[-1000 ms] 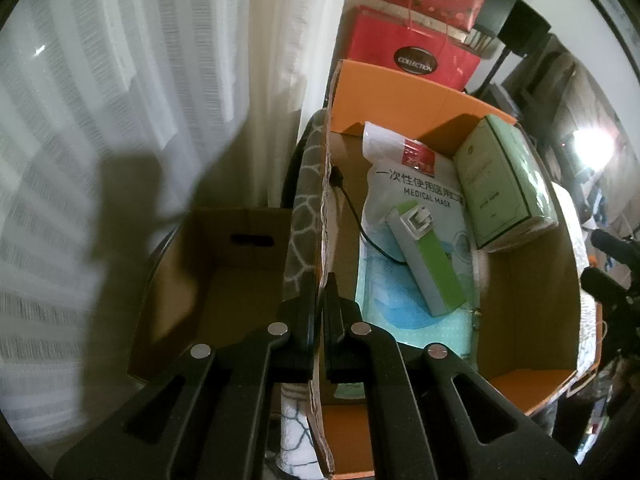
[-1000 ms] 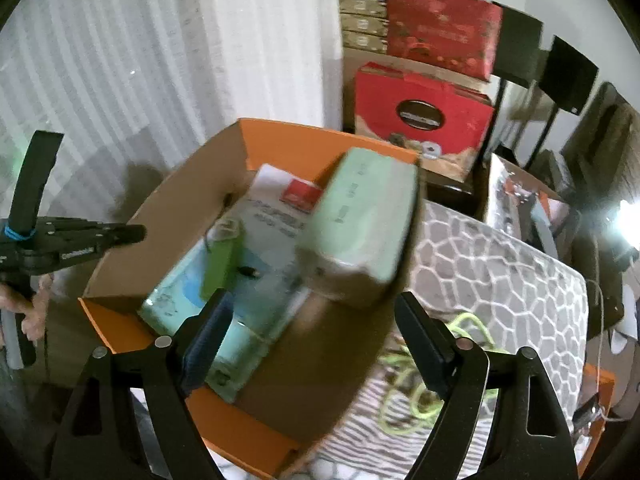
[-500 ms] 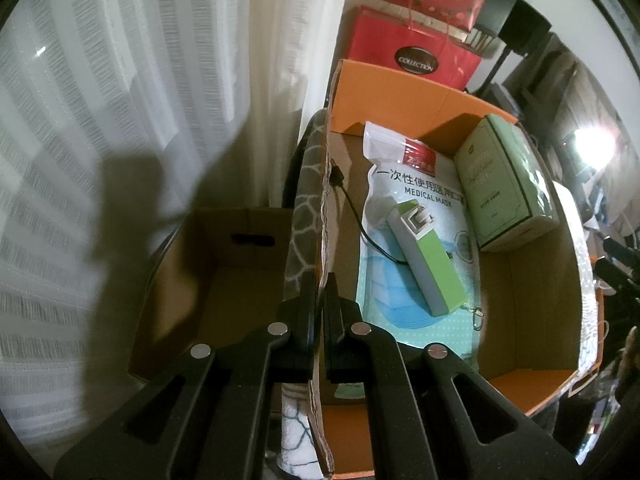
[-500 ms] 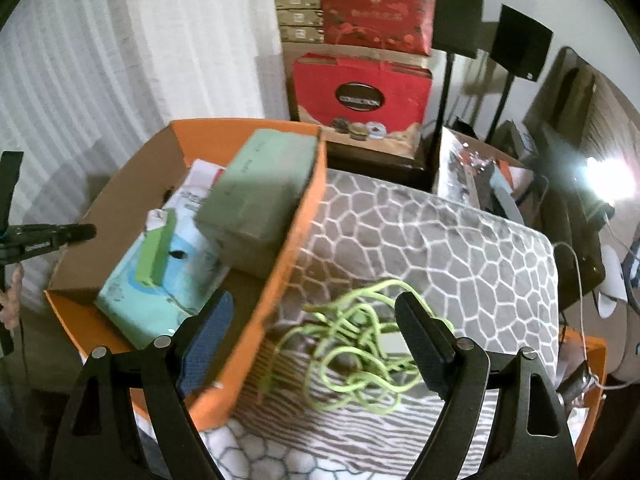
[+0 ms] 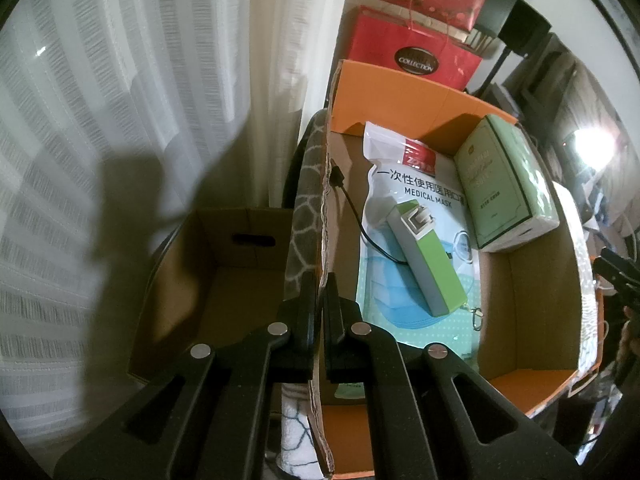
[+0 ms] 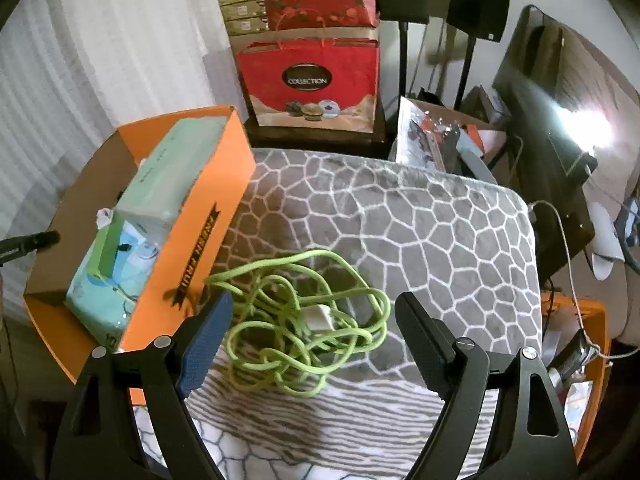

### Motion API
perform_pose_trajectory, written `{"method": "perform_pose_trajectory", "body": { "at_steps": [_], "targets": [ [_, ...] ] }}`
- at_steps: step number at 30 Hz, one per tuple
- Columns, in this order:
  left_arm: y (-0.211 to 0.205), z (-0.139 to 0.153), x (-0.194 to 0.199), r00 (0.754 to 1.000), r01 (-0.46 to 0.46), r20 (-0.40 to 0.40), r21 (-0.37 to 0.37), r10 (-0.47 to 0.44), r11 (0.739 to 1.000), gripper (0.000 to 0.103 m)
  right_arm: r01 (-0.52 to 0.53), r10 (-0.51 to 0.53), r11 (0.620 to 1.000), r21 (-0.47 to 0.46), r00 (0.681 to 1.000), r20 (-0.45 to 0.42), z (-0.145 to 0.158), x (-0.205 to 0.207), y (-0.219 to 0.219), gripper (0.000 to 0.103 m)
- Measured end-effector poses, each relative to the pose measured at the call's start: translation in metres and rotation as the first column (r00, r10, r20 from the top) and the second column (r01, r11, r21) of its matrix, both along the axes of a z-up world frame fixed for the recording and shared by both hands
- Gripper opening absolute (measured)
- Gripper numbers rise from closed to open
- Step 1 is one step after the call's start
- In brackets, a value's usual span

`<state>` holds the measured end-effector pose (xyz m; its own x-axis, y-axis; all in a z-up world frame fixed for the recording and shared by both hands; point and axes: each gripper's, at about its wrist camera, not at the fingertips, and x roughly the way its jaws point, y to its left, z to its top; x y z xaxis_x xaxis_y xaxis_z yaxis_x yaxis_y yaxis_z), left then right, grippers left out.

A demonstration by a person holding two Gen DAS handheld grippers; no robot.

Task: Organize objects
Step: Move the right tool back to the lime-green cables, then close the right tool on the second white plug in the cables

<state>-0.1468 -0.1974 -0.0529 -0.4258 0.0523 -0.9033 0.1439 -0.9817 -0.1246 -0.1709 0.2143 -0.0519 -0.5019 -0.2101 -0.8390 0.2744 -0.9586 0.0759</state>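
Observation:
An orange cardboard box (image 5: 404,100) (image 6: 208,216) holds a medical mask pack (image 5: 404,200), a green power bank (image 5: 430,260) with a black cable, and a green tissue pack (image 5: 506,184) (image 6: 176,164). My left gripper (image 5: 320,292) is shut on the box's left wall. My right gripper (image 6: 312,324) is open, its fingers on either side of a tangled green cable (image 6: 300,316) with a white plug, which lies on the grey patterned blanket (image 6: 420,232) right of the box.
A brown cardboard box (image 5: 224,272) stands empty left of the orange box, by the white curtain (image 5: 140,80). Red gift bags (image 6: 312,80) stand behind. A dark cabinet and clutter (image 6: 540,128) lie at the right.
My right gripper has swung right, from over the orange box to over the green cable on the blanket. My left gripper has kept its hold on the box wall.

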Motion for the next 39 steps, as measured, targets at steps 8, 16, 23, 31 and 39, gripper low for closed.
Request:
{"method": "perform_pose_trajectory", "body": {
  "at_steps": [8, 16, 23, 31, 39],
  "targets": [
    [0.000, 0.000, 0.000, 1.000, -0.001, 0.000, 0.000, 0.001, 1.000, 0.003, -0.027, 0.029, 0.999, -0.031, 0.998, 0.056, -0.022, -0.009, 0.005, 0.075],
    [-0.001, 0.000, 0.000, 1.000, -0.004, -0.001, 0.005, 0.004, 1.000, 0.003, -0.044, 0.055, 0.996, -0.081, 0.989, 0.136, -0.048, -0.021, 0.007, 0.055],
    [0.000, 0.000, 0.000, 1.000, -0.006, -0.002, 0.005, 0.006, 1.000, 0.003, -0.062, 0.074, 0.995, -0.082, 0.986, 0.151, -0.056, -0.028, 0.007, 0.035],
    [0.000, 0.000, 0.000, 1.000, -0.006, -0.001, 0.004, 0.006, 1.000, 0.003, -0.078, 0.087, 0.995, -0.066, 0.986, 0.143, -0.056, -0.024, 0.001, 0.013],
    [0.000, 0.000, 0.000, 1.000, -0.006, -0.002, 0.004, 0.006, 1.000, 0.003, -0.157, 0.168, 0.984, -0.078, 0.975, 0.146, -0.047, -0.011, -0.017, 0.010]
  ]
}}
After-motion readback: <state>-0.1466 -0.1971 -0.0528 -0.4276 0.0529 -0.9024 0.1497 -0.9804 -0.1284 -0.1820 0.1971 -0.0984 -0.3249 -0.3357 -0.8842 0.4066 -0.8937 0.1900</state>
